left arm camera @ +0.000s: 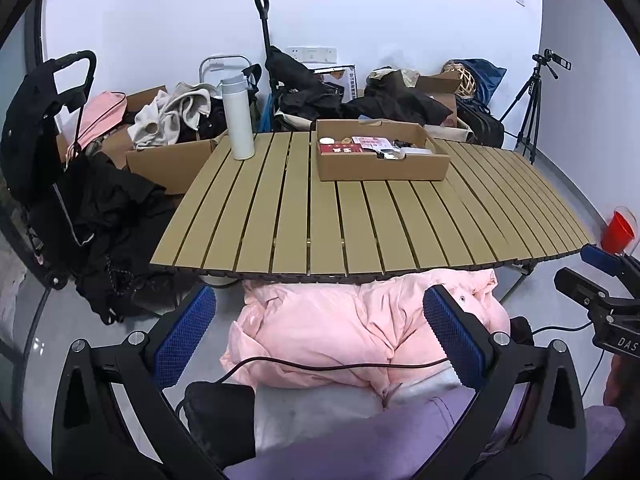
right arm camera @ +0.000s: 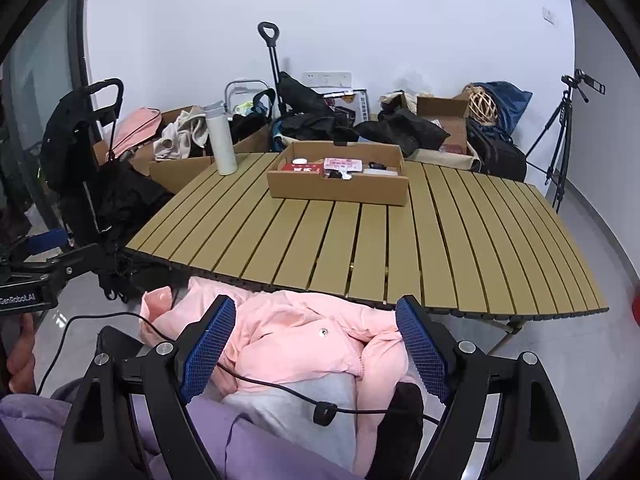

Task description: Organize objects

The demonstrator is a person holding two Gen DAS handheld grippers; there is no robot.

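A shallow cardboard box (left arm camera: 382, 168) (right arm camera: 338, 190) holding several small items stands at the far middle of a tan slatted table (left arm camera: 360, 232) (right arm camera: 400, 248). A white bottle (left arm camera: 238, 118) (right arm camera: 221, 140) stands upright at the table's far left corner. My left gripper (left arm camera: 320, 336) is open and empty, held low in front of the table over a pink jacket (left arm camera: 340, 336) (right arm camera: 304, 340). My right gripper (right arm camera: 316, 344) is open and empty too, over the same jacket. It shows at the right edge of the left wrist view (left arm camera: 600, 284).
Behind the table lie cardboard boxes with clothes (left arm camera: 172, 116), black bags (left arm camera: 392, 104) and a trolley handle (left arm camera: 262, 4). A black stroller (left arm camera: 48, 128) stands at left. A tripod (left arm camera: 532, 108) stands at right, a red cup (left arm camera: 618, 232) near it. A black cable (left arm camera: 340, 367) crosses the jacket.
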